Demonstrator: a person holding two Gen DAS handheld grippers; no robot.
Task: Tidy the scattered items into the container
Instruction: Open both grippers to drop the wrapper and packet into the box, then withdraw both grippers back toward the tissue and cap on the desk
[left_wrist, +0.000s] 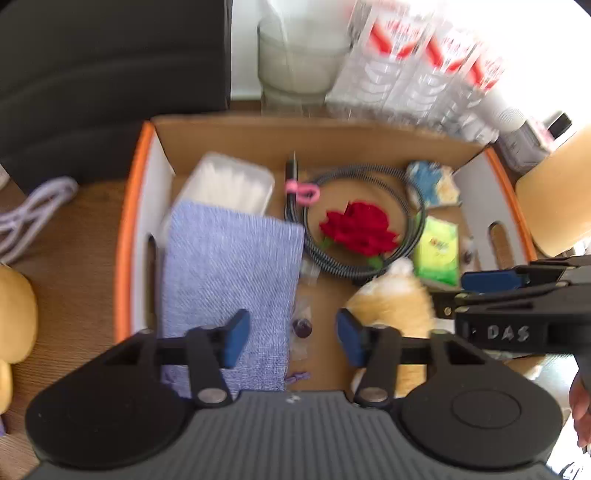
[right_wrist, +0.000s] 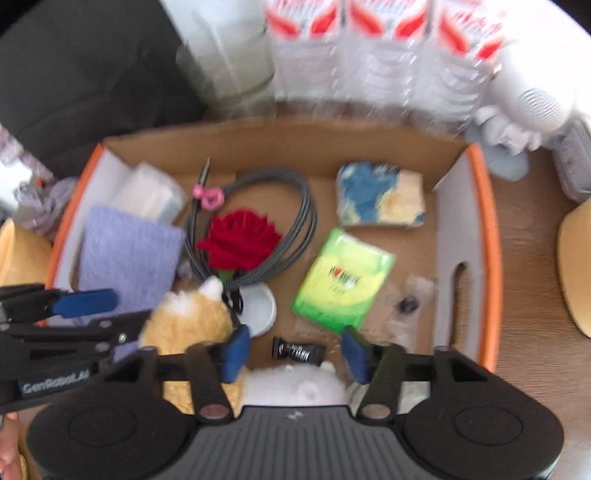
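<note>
Both grippers hang over the cardboard box, pointing steeply down into it. Left gripper has jaws parted with nothing between the pads; below the gap lie the box floor and a small clear packet with a dark bead. Its left finger sits over the lavender cloth, which lies flat at the left side of the box. Right gripper is likewise parted and gripping nothing; a small black item lies on the floor under the gap, with a white plush at the near wall.

Already inside the box: yellow plush near-centre, red fabric rose inside the coiled braided cable, green tissue pack to the right, blue-and-yellow packet far right, clear box of cotton swabs far left.

Outside, beyond the far wall: a glass and bottled water with red labels. A white cable lies on the wooden table left of the box. Both views are motion-blurred.
</note>
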